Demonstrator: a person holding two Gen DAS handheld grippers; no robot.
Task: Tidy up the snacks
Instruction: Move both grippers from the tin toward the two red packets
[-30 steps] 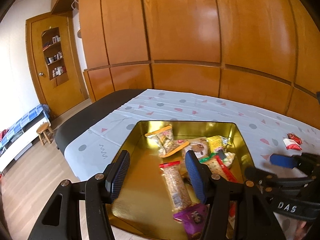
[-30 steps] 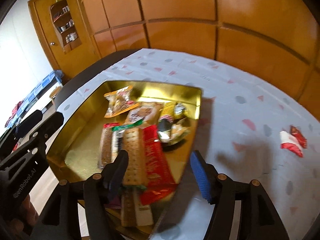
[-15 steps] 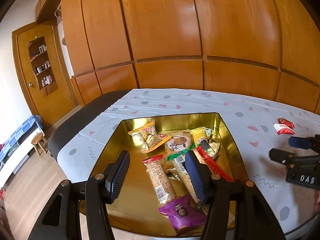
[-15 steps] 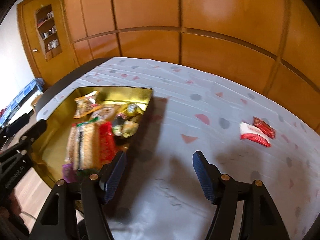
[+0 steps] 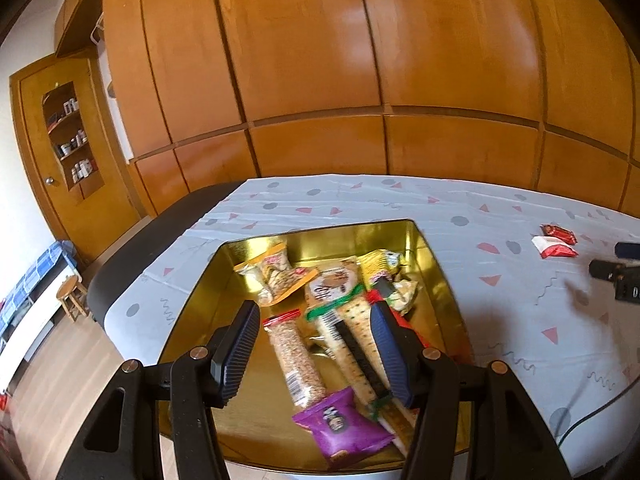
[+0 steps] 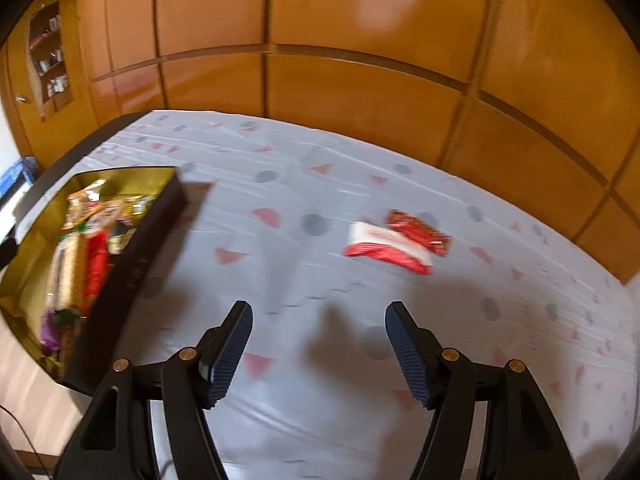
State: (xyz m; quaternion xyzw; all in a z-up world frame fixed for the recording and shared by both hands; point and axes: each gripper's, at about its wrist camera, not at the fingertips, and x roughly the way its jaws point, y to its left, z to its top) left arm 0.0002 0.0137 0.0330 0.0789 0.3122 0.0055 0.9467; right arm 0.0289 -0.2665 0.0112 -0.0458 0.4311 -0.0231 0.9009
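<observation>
Right claw (image 6: 318, 350) has swung from tin (image 6: 132, 240) toward red packets (image 6: 394, 240).

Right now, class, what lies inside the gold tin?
The gold tin holds overlapping snack packets: a purple packet, a seed bar, crackers. Whatever lies beneath them is covered.

A table (image 5: 132, 276) with a dark rounded edge carries a pale cloth (image 6: 304, 280) printed with grey dots and pink triangles. Wooden wall panels (image 5: 320, 80) fill the background at 12 o'clock. At 9 o'clock stands a wooden door (image 5: 92, 184) with a shelf niche (image 5: 74, 136) holding small bottles. A small wooden stool (image 5: 72, 296) stands on the floor below it.
</observation>
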